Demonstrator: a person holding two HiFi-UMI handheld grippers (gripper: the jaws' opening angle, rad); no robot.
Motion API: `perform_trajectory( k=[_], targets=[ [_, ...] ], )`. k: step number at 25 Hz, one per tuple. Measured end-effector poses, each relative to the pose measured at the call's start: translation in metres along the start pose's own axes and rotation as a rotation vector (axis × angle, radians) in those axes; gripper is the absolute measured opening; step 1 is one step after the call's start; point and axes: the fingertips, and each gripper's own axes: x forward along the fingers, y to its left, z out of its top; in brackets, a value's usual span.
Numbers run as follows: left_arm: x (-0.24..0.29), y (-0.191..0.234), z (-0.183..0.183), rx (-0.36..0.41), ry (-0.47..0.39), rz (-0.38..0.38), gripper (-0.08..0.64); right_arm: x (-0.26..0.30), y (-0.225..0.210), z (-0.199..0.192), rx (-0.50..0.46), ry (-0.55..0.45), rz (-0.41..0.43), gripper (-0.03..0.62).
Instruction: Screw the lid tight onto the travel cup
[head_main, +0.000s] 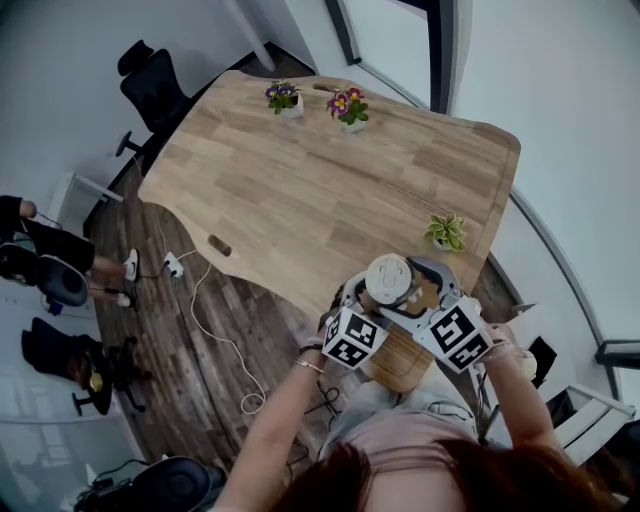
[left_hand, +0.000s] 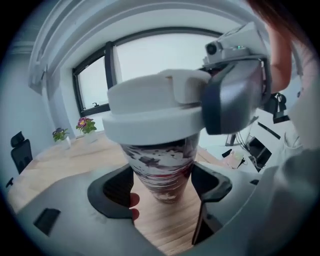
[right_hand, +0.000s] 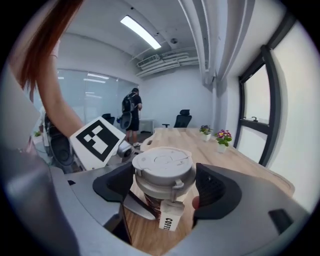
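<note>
Travel cup (left_hand: 161, 172), tapered, body mottled dark red and white, standing upright on pale wood surface (left_hand: 165, 227) close in front of the person (head_main: 400, 465). Round white plastic lid (right_hand: 162, 167), with hanging paper tag (right_hand: 169, 217) marked COFFEE, seated on cup mouth and level so far as visible; degree of tightness not readable. Left gripper (left_hand: 162, 187): jaws closed against cup body below lid rim, one each side. Right gripper (right_hand: 164, 186): jaws pinching lid across its rim. Step in hand, by judgement: turning lid down on its thread. Handling notes: hold left grip firm and steady to stop body spinning; rotate right gripper about cup's axis, lid kept flat to avoid cross-threading; press lightly downward; regrip rather than over-twist the wrist; stop at firm resistance. Risk: smooth tapered wall slipping in jaws, cup tipping off base.
</note>
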Motion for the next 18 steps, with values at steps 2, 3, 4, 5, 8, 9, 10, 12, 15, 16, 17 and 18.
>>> perform_trajectory(
  k=[2, 3, 4, 5, 8, 9, 10, 12, 15, 16, 17, 18],
  targets=[
    [0.001, 0.003, 0.002, -0.045, -0.003, 0.067, 0.348, 0.001, -0.003, 0.001, 0.032, -0.024, -0.103, 0.383],
    [0.002, 0.003, 0.003, -0.064, -0.005, 0.097, 0.348, 0.001, -0.004, 0.001, 0.041, -0.031, -0.149, 0.383],
    [0.002, 0.003, 0.003, -0.078, -0.006, 0.118, 0.350, 0.002, -0.005, 0.000, 0.045, -0.035, -0.178, 0.383],
    [0.003, 0.003, 0.003, -0.087, -0.008, 0.129, 0.348, 0.002, -0.004, -0.001, 0.053, -0.039, -0.179, 0.383],
    [0.002, 0.002, 0.000, -0.071, -0.010, 0.100, 0.348, -0.003, 0.000, 0.003, 0.129, -0.061, -0.080, 0.383],
    [0.002, 0.001, 0.000, -0.053, -0.008, 0.073, 0.348, -0.006, 0.000, 0.004, 0.146, -0.065, -0.044, 0.383],
    [0.001, 0.000, -0.001, -0.031, -0.006, 0.040, 0.348, -0.009, 0.000, 0.005, 0.148, -0.063, -0.011, 0.383],
    [-0.002, -0.004, -0.003, 0.016, 0.001, -0.026, 0.348, -0.010, 0.001, 0.002, 0.117, -0.034, 0.063, 0.383],
    [-0.005, -0.011, -0.005, 0.076, 0.013, -0.099, 0.348, -0.007, 0.006, -0.006, 0.073, 0.013, 0.153, 0.383],
    [-0.006, -0.012, -0.005, 0.086, 0.016, -0.105, 0.348, -0.006, 0.007, -0.006, 0.063, 0.012, 0.166, 0.383],
    [-0.007, -0.013, -0.004, 0.084, 0.019, -0.097, 0.348, -0.005, 0.007, -0.005, 0.055, 0.004, 0.165, 0.383],
    [-0.007, -0.011, -0.004, 0.070, 0.022, -0.073, 0.348, -0.004, 0.008, -0.003, 0.054, -0.008, 0.147, 0.382]
  ],
)
